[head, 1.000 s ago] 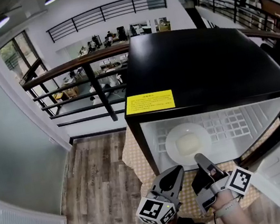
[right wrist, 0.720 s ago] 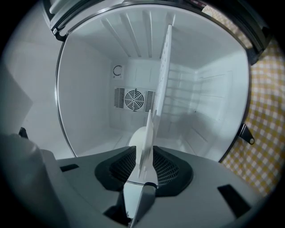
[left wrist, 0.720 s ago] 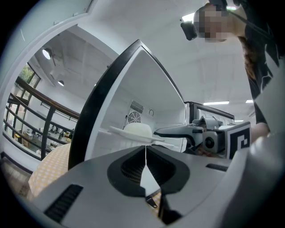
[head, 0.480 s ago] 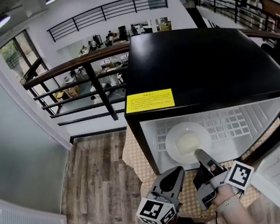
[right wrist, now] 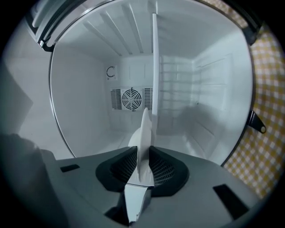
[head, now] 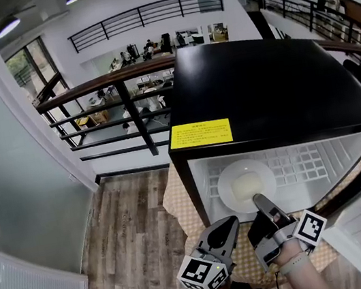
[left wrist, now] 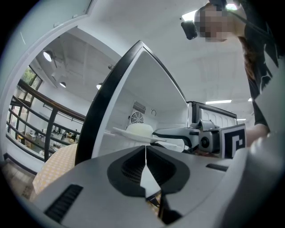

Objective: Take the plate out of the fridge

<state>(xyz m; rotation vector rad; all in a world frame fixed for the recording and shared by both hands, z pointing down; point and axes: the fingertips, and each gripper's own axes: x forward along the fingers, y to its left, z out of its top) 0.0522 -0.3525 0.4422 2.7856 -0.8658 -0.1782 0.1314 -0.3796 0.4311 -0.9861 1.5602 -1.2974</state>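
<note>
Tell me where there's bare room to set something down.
The fridge top is bare behind its yellow label. Inside, the shelf is free right of the plate. Crowded at the front: right gripper clamps the plate, left gripper beside it.

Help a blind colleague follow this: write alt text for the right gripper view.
The right gripper is shut on the rim of a white plate, seen edge-on, inside the open fridge. A fan grille sits on its back wall; yellow checked cloth shows at right.

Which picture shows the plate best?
The head view: nearly the whole round plate shows inside the fridge. The left gripper view shows it side-on; the right gripper view only its rim, pinched by the right gripper.
</note>
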